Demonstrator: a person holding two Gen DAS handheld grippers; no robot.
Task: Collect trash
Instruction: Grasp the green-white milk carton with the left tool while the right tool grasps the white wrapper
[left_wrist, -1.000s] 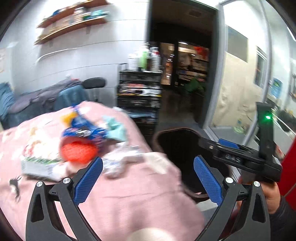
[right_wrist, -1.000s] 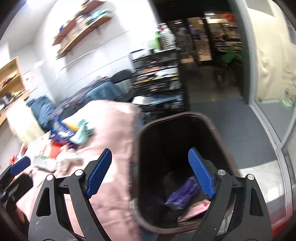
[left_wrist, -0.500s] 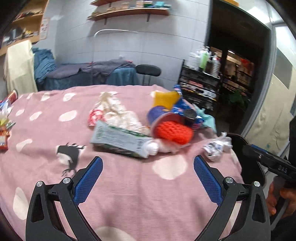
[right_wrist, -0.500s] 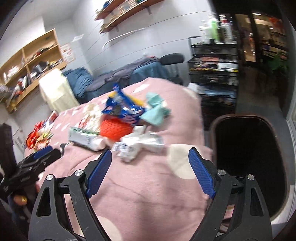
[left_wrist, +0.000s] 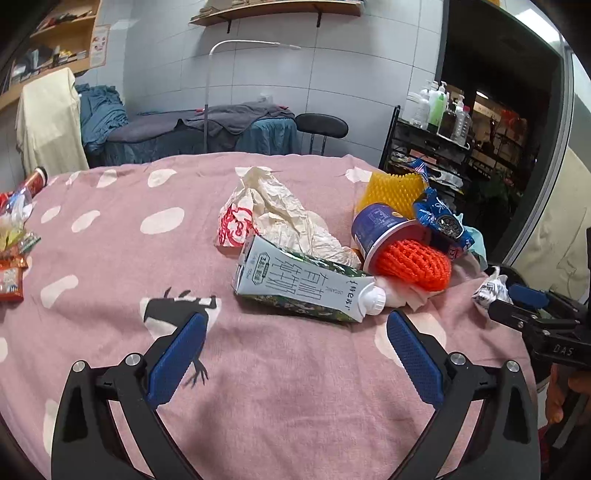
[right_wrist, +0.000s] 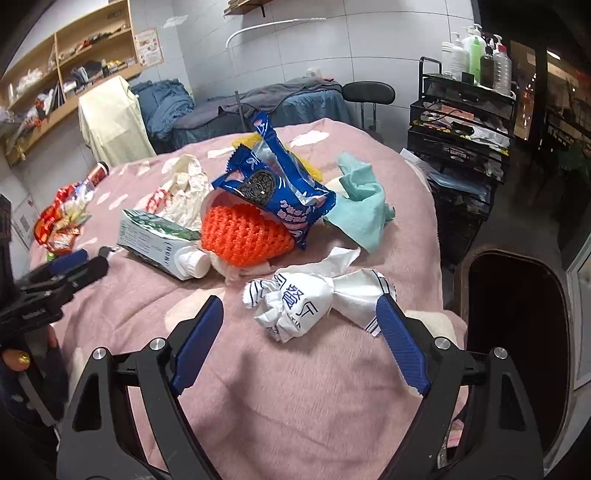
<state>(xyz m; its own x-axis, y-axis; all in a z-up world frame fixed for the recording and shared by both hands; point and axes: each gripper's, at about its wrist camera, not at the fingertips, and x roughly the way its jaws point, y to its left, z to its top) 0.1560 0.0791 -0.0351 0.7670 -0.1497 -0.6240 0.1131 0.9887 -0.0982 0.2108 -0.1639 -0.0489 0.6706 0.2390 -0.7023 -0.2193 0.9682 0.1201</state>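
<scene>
Trash lies piled on a pink spotted cloth (left_wrist: 280, 387). A green and white milk carton (left_wrist: 303, 286) lies on its side just ahead of my open, empty left gripper (left_wrist: 295, 354). Behind it are a crumpled cream paper bag (left_wrist: 273, 218), a blue cup (left_wrist: 380, 227), orange foam netting (left_wrist: 413, 264) and a blue cookie wrapper (right_wrist: 273, 192). A crumpled white wrapper (right_wrist: 306, 299) lies between the fingers of my open right gripper (right_wrist: 299, 339). A dark bin (right_wrist: 517, 332) stands at the table's right edge.
Snack packets (left_wrist: 11, 254) and a red can (left_wrist: 35, 179) lie at the table's left edge. A teal cloth (right_wrist: 362, 206) lies by the pile. A black wire rack (right_wrist: 461, 122) with bottles stands behind the bin. A bed and a stool stand beyond the table.
Both grippers swung left from the bin to the table. The left now faces the milk carton and the right has closed in over the white wrapper. Both stay open.
</scene>
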